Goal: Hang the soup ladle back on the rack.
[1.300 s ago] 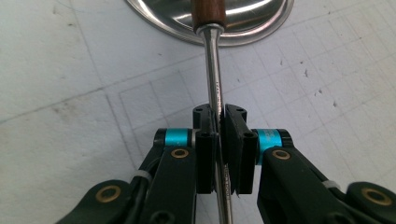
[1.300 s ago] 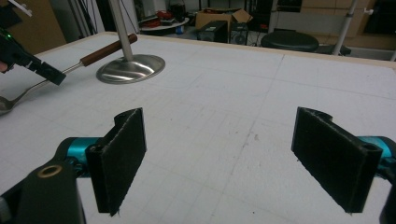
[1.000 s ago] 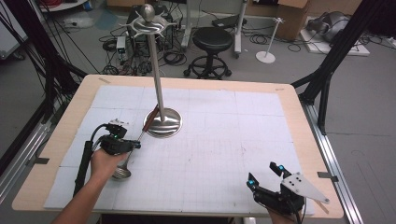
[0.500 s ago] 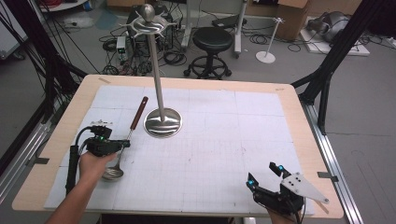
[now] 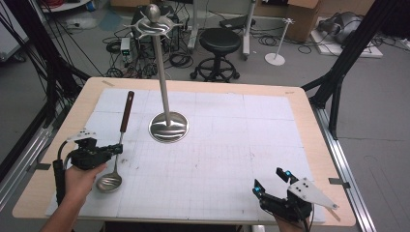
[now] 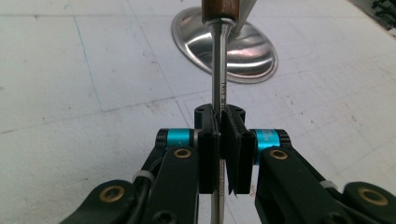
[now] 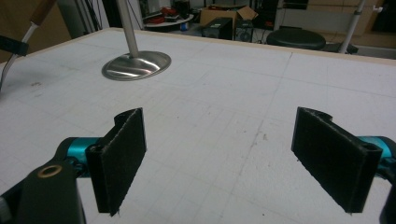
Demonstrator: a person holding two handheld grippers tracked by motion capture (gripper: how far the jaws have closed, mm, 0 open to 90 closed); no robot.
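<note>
1. Our left gripper (image 5: 113,150) pinches the ladle (image 5: 118,145) mid-shaft, at eight o'clock on the tabletop (image 5: 290,104).
2. Our right gripper (image 5: 270,181), wide apart, holds nothing.
3. The ladle looks stiff, slick and bowl-heavy; we judge a grip nearer the bowl steadier.

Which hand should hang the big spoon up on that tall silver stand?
Left, most likely. The left claw is shut on the ladle at its metal shaft, close to the stand. The right claw sits open at the table's near right corner, far from both.
</note>
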